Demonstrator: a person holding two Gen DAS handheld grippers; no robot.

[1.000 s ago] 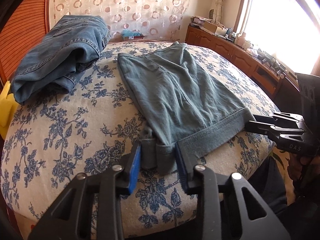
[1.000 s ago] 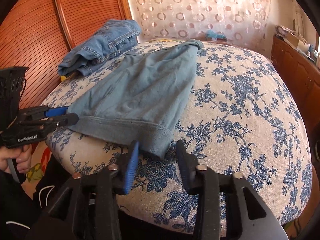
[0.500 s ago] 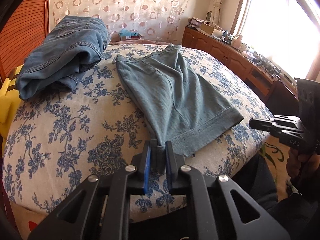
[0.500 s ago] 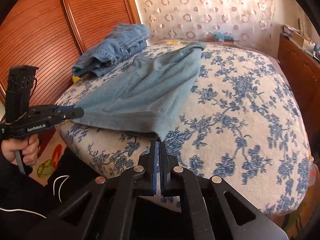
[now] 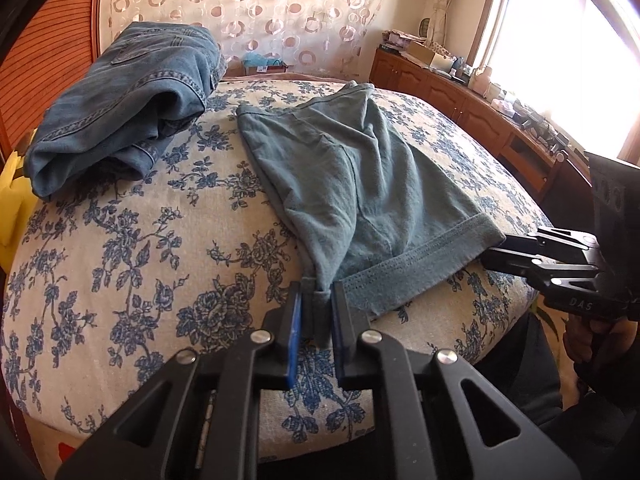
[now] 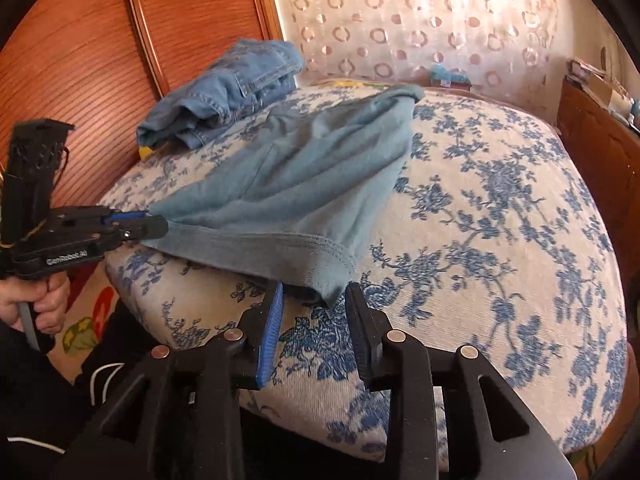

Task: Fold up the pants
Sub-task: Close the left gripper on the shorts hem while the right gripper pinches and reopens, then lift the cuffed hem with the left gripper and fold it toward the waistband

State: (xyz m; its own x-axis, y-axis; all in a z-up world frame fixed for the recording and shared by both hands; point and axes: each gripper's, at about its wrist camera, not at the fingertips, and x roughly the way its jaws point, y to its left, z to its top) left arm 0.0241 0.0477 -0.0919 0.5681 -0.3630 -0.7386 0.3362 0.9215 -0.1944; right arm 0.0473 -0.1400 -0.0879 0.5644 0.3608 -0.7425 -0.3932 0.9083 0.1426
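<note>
The left tool [image 5: 316, 312] pinches the teal pants [image 5: 360, 184] hem corner, hiding it, while the right tool [image 6: 314, 312], just reopened, stands spread around the other corner.

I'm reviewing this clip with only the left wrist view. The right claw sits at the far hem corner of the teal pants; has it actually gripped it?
Observer: No. In the right wrist view the right claw has just been opening; a hem corner of the teal pants lies between its pads, unpinched.
Operator: And the left claw, seen from that side?
Observer: The left claw is shut on the opposite hem corner, and a hand shows below, wrapped around its handle.
</note>
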